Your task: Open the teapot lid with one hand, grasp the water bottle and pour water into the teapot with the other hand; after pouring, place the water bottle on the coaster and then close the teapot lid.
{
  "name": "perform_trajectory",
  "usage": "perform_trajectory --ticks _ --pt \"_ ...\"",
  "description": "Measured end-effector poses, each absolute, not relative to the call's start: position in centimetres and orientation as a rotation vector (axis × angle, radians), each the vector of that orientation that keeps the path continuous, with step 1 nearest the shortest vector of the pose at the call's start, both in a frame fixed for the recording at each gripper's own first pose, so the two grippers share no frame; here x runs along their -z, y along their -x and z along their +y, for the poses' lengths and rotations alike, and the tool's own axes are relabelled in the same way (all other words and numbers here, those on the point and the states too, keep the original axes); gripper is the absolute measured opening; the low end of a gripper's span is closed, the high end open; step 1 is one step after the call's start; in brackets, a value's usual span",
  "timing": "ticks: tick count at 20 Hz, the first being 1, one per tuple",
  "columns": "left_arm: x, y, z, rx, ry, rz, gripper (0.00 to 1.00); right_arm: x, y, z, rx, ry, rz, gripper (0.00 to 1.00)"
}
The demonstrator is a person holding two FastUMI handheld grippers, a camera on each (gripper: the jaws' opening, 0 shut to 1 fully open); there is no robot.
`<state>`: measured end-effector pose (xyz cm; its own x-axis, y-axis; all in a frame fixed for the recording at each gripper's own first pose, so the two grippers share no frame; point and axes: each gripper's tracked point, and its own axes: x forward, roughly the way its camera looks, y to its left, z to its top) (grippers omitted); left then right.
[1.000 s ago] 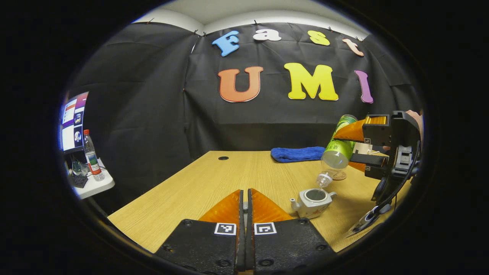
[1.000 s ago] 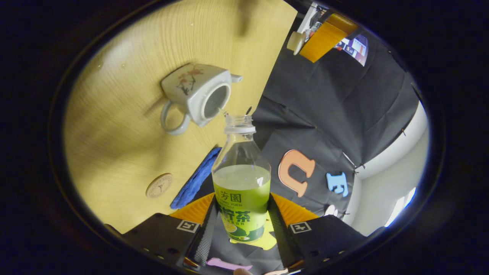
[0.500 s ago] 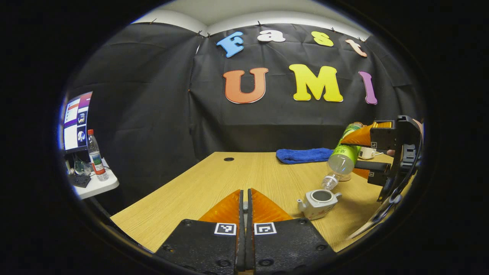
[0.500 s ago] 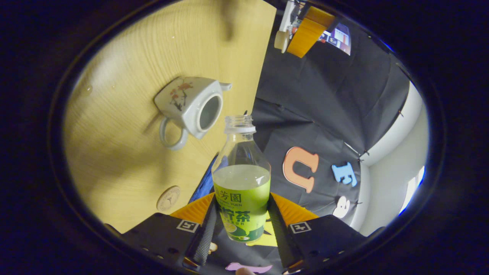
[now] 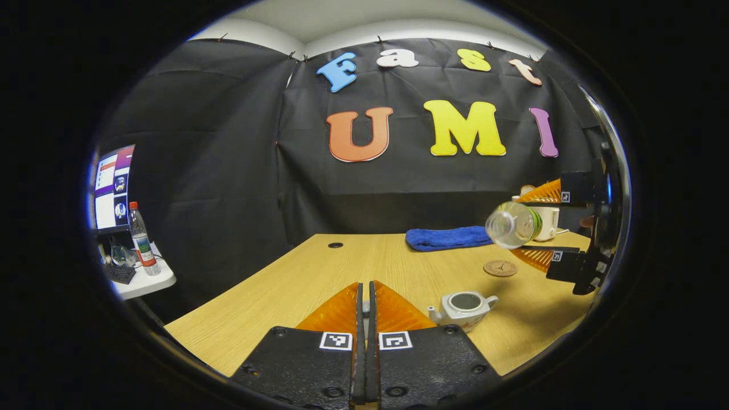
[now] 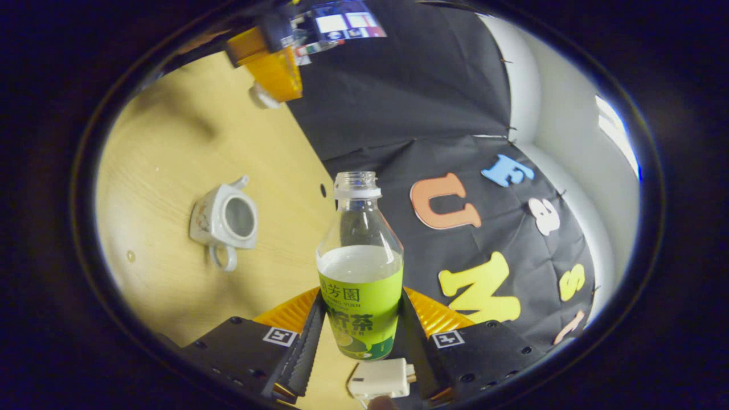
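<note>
- The right claw (image 6: 359,336) has the water bottle (image 6: 360,267) pinched by its label band. The cap's off, and in the left gripper view the bottle lies nearly sideways, up in the air right of the teapot.
- The left claw (image 5: 365,302) looks clenched, and in the right gripper view it's got the lid (image 6: 263,97) pinched, up above the bench (image 5: 319,273).
- Risk: with that open mouth tipped, any wobble on the way to the coaster (image 5: 500,267) could slosh water onto the bench, so it probably wants uprighting first.
- Another risk: landing off-centre on such a small coaster could tip it.
- The teapot (image 5: 462,306) sits open on the bench, near the coaster but not touching it.
- Count: one teapot, one lid, one coaster, one blue cloth (image 5: 447,238), two claws.
</note>
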<state>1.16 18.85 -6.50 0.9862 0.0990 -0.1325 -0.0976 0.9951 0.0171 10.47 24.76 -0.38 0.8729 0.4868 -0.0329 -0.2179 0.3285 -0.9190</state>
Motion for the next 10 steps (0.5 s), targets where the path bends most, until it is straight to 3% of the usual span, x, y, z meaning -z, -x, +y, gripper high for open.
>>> perform_trajectory --ticks 10 --pt "5.2 -2.4 12.3 -0.011 -0.045 0.112 0.03 -2.9 -16.7 18.2 -0.458 0.278 -0.049 0.72"
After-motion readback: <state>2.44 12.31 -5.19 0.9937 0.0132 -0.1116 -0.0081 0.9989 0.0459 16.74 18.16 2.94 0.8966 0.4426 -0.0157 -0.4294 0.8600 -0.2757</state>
